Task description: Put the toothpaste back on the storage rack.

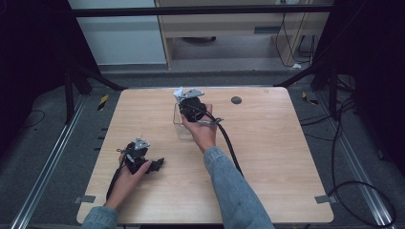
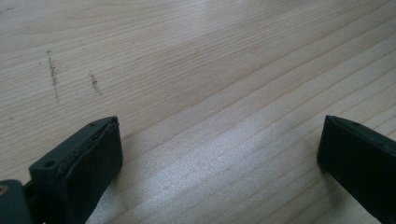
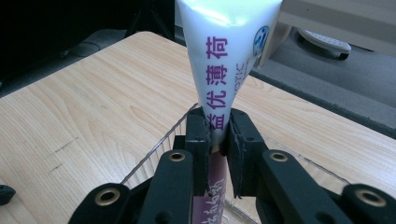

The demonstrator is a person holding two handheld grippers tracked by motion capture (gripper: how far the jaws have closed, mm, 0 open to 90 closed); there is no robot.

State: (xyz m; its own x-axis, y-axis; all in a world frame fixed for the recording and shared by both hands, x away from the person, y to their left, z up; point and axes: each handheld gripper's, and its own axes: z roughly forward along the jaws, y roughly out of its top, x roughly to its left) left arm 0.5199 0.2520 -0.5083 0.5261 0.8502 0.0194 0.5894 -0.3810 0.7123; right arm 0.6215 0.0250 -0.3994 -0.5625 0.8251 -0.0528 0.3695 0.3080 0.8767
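A white tube [image 3: 224, 56] printed with purple characters stands upright between the two black jaws of my right gripper [image 3: 218, 126], which is shut on its narrow lower part. Just below the jaws lies a clear plastic box [image 3: 159, 154], and the tube's lower end reaches down toward it. From above, the right gripper [image 1: 184, 98] is at the table's far middle with the white tube [image 1: 179, 91] at its tip, over the clear box [image 1: 180, 126]. My left gripper [image 1: 156, 164] rests on the wooden table at the near left. Its jaws [image 2: 219, 140] stand wide open over bare wood.
A small dark round disc [image 1: 236, 100] lies on the wooden table [image 1: 267, 157] to the right of the right gripper. The right gripper's black cable [image 1: 231, 145] trails toward the near edge. Beyond the far edge are grey floor, cables and furniture.
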